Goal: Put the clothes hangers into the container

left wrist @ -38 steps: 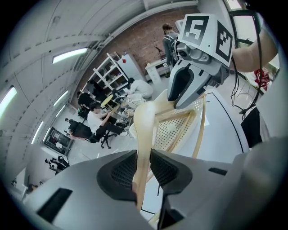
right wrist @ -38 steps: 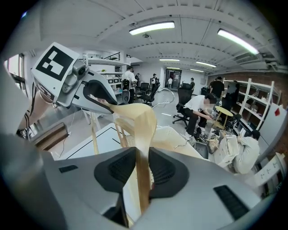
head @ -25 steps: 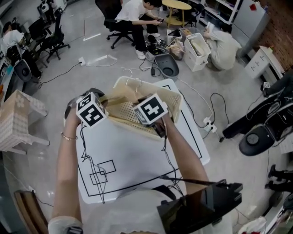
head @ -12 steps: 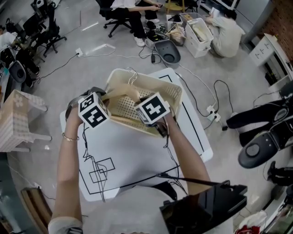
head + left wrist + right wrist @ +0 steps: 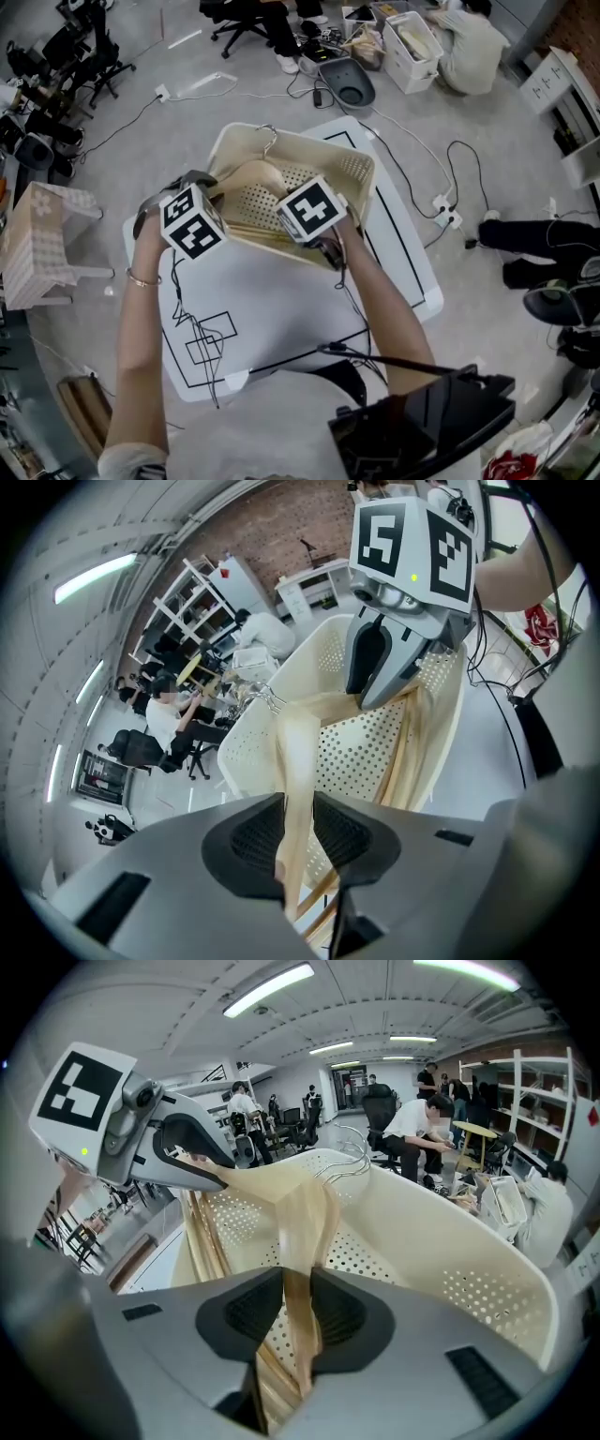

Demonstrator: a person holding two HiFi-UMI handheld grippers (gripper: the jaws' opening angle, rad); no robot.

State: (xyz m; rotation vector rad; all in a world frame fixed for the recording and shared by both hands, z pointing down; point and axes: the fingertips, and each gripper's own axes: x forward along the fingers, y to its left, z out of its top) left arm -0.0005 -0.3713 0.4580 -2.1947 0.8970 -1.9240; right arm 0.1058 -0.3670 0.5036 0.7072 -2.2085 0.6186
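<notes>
Head view, bench [image 5: 281, 309]: white with black lines, under my forearms.
Container [image 5: 364, 173]: cream perforated basket at the bench's 12 o'clock end.
Clothes hanger [image 5: 255, 175]: pale wood, over the container's 10 o'clock part, held by both arms.
Left gripper [image 5: 298, 829]: I have it partly closed, clamped on one hanger arm.
Right gripper [image 5: 298, 1309]: I have it clamped on the other arm.

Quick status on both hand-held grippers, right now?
Left hand-held gripper: closed on one arm of the wooden clothes hanger.
Right hand-held gripper: closed on the same hanger's other arm.
</notes>
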